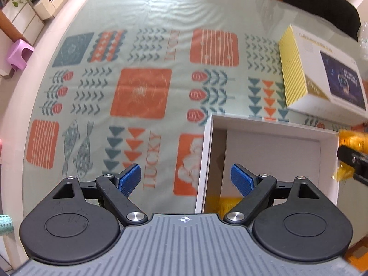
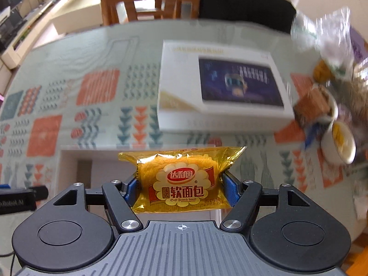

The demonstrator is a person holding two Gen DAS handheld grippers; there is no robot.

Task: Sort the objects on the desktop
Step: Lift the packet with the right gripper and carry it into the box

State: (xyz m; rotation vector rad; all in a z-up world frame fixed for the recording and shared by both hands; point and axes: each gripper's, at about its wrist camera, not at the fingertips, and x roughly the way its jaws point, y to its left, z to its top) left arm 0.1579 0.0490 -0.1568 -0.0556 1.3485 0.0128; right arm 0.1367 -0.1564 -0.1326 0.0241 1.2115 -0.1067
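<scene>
My right gripper (image 2: 180,187) is shut on a yellow soft-bread packet (image 2: 181,179) and holds it above the near edge of an open white box (image 2: 69,155). In the left wrist view the same white box (image 1: 271,124) lies on the table, and a yellow packet (image 1: 230,203) shows inside it at the near end. My left gripper (image 1: 185,179) is open and empty over the box's left wall. The right gripper with its packet (image 1: 349,138) shows at the right edge of the left wrist view.
A closed white product box (image 2: 218,80) with a yellow striped side (image 1: 294,69) lies behind the open box. Cups, snacks and a clear bag (image 2: 331,105) crowd the right. The patterned tablecloth (image 1: 138,92) covers the round table. Wooden chairs (image 2: 147,0) stand behind.
</scene>
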